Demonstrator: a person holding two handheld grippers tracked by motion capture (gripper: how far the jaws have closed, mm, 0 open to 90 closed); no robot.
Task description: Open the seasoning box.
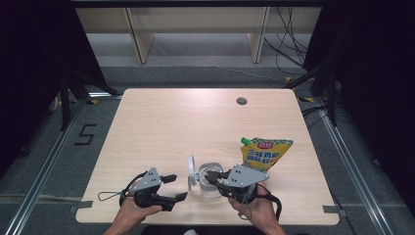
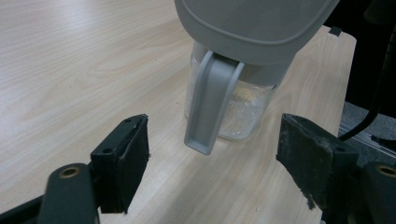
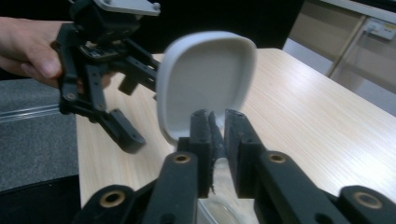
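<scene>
Glass jar (image 1: 211,182) with its grey flip lid (image 1: 191,172) raised upright sits near the table's (image 1: 161,127) front edge, between the two grippers. Left gripper (image 1: 177,188) lies just to the jar's left, held in the person's left hand (image 1: 134,208); its jaws stand spread wide with nothing between the pads, and in the left gripper view the jar (image 2: 233,112) and the lid's hanging latch (image 2: 211,105) sit just ahead of the gap between them, apart from both. Right gripper (image 1: 211,177) reaches in from the jar's right side, held in the right hand (image 1: 257,208). In the right gripper view its jaws are drawn close together over the jar's rim (image 3: 215,140), a thin edge of glass between the pads; whether the pads press on it I cannot tell. The open lid (image 3: 205,79) stands just beyond its fingertips, with the left gripper (image 3: 128,109) farther off behind. A yellow sauce pouch (image 1: 265,152) lies flat just behind the right gripper, apart from the jar.
</scene>
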